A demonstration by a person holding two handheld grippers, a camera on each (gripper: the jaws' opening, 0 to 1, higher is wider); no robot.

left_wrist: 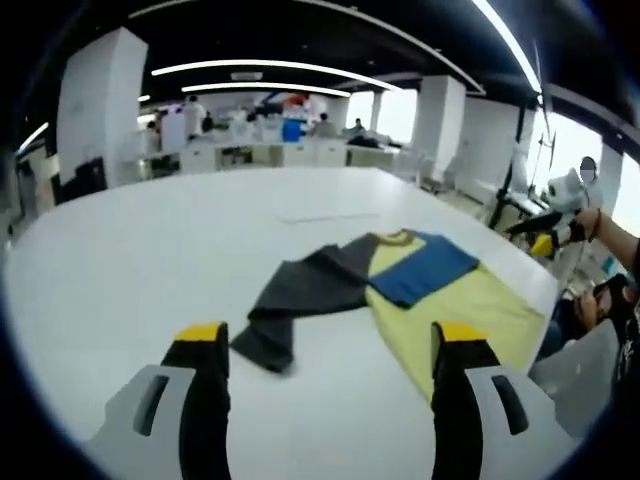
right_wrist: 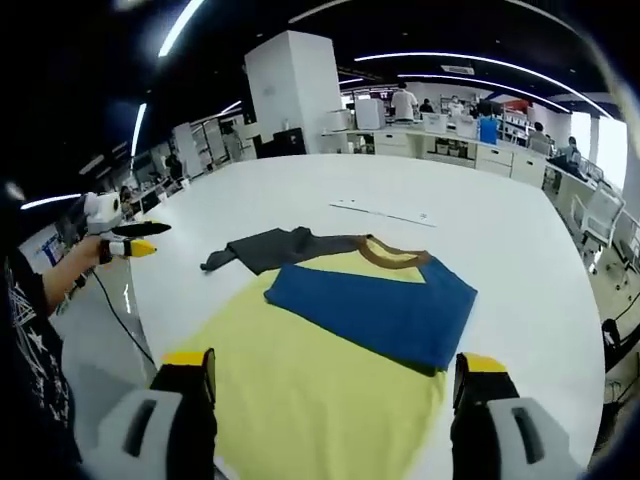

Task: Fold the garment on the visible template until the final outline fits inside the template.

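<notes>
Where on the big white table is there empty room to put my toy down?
Lots of bare table lies beside the grey sleeve, and more beyond the collar up to the thin strip. The shirt crowds the near edge, its blue sleeve folded across it.

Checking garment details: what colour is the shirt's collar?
Brown; the collar shows best in the right gripper view.
</notes>
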